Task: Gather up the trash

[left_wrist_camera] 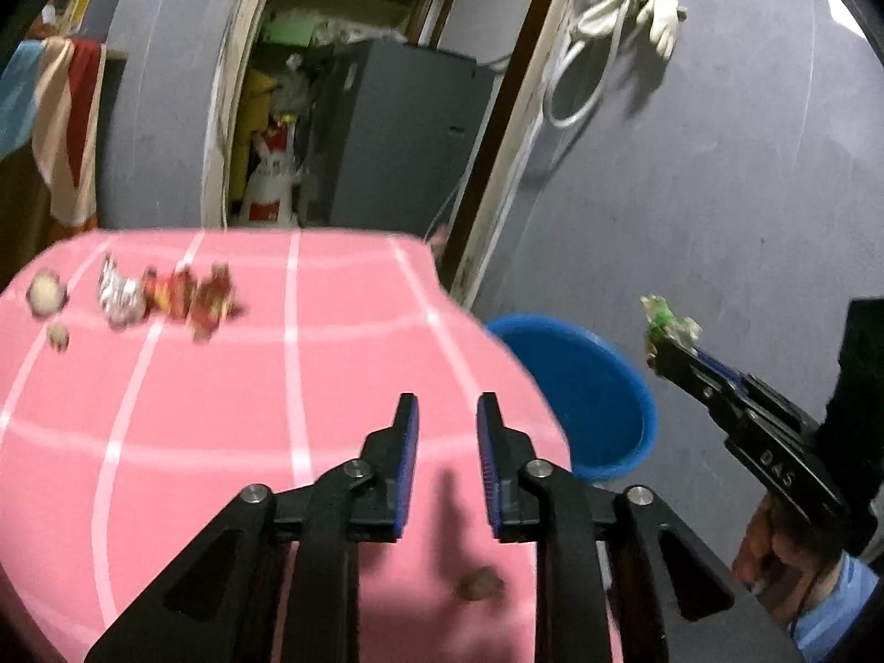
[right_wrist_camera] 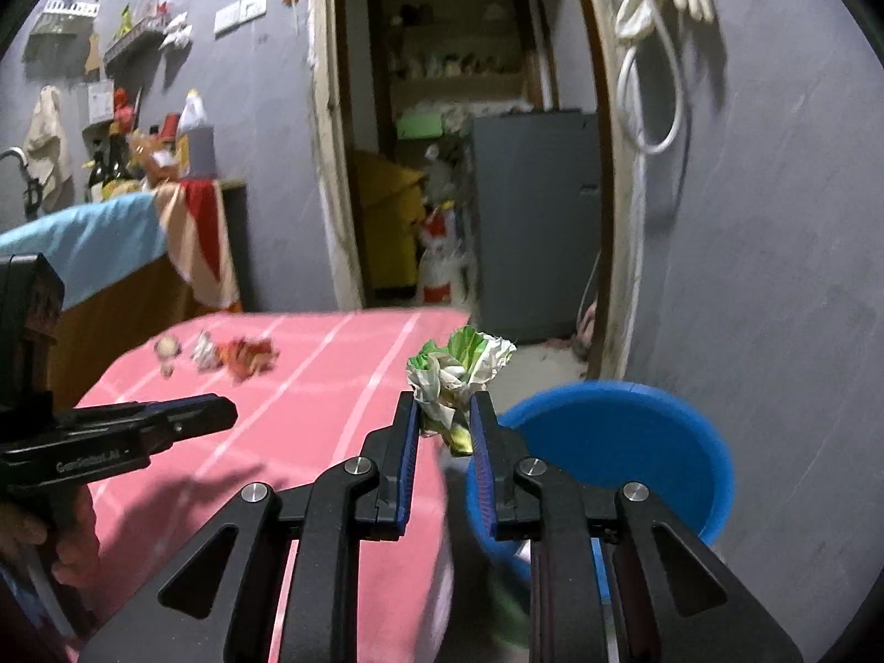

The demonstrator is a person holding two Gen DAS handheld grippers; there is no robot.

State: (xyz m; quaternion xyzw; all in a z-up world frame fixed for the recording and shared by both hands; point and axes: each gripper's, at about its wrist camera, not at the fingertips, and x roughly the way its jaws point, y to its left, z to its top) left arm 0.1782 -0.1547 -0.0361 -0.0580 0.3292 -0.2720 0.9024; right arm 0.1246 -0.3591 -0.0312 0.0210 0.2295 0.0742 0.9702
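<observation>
My right gripper [right_wrist_camera: 445, 406] is shut on a crumpled green and white wrapper [right_wrist_camera: 456, 373] and holds it in the air by the table's right edge, left of a blue bucket [right_wrist_camera: 619, 442]. It also shows in the left wrist view [left_wrist_camera: 663, 345] with the wrapper [left_wrist_camera: 668, 323], right of the bucket [left_wrist_camera: 585, 392]. My left gripper [left_wrist_camera: 447, 414] is open and empty over the pink checked tablecloth [left_wrist_camera: 221, 414]. Several pieces of trash lie at the table's far left: red wrappers [left_wrist_camera: 193, 298], a silver wrapper [left_wrist_camera: 119, 293] and a pale ball [left_wrist_camera: 47, 293]. A small brown scrap [left_wrist_camera: 478, 583] lies below my left gripper.
A grey wall and an open doorway with a grey cabinet [left_wrist_camera: 403, 132] stand behind the table. A white cord and glove [left_wrist_camera: 635, 11] hang on the wall. A cloth-draped counter [right_wrist_camera: 110, 254] stands at the left.
</observation>
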